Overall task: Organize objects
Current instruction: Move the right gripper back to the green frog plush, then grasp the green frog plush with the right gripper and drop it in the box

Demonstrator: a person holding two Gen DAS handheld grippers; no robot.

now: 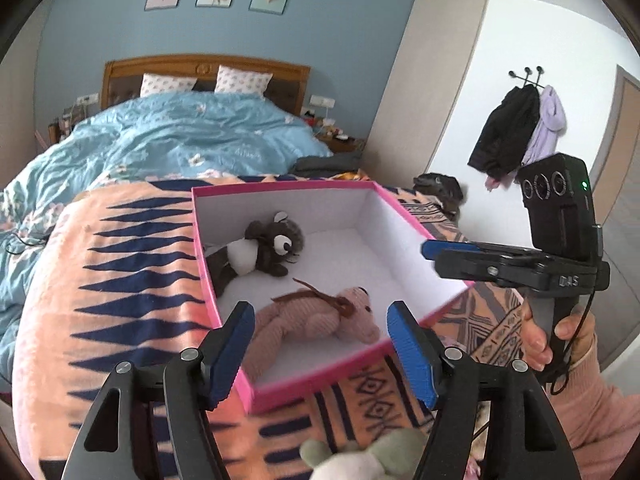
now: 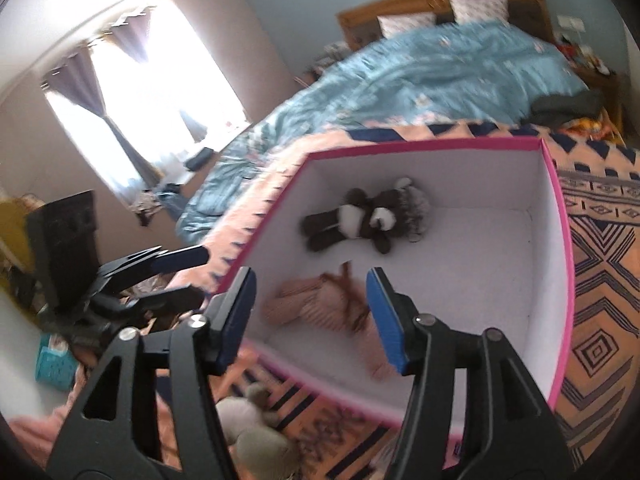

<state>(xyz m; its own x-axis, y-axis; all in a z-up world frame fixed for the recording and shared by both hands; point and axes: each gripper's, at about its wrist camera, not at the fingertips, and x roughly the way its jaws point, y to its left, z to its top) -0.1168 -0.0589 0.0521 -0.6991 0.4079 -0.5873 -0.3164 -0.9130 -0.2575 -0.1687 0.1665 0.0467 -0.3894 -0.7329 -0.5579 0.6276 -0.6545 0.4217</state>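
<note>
The left gripper (image 1: pixel 320 344) hangs with its blue-padded fingers (image 1: pixel 412 356) spread wide and nothing between them, over the near edge of a pink box (image 1: pixel 248 390) with a white inside. Seen from the right wrist, the same tool sits at nine o'clock (image 2: pixel 180 280), its two blue tips apart and empty, just outside the box's left wall.

The right gripper (image 2: pixel 310 316) is likewise spread and holds nothing, poised above the box's near corner. In the left wrist view it enters from three o'clock (image 1: pixel 436 249), side-on, so its gap cannot be judged there; a hand (image 1: pixel 560 336) in a pink sleeve grips its handle.

Inside the box lie two toys. A pink teddy bear (image 1: pixel 320 316) with a brown ribbon rests on its back toward six o'clock on the box floor, directly under both tools; in the right wrist view it is blurred (image 2: pixel 316 300). A dark brown and white plush animal (image 1: pixel 260 252) lies toward eleven o'clock against the left wall, apart from the bear (image 2: pixel 360 220).

Outside the box, at six o'clock, a grey-green and white plush toy (image 1: pixel 360 460) lies on the orange patterned blanket (image 1: pixel 120 280) that the box stands on; the right wrist view shows it at seven o'clock (image 2: pixel 248 424).

Beyond the blanket at twelve o'clock spreads a blue duvet (image 1: pixel 192 132), with two patterned pillows (image 1: pixel 244 80) against a wooden headboard (image 1: pixel 200 66).
</note>
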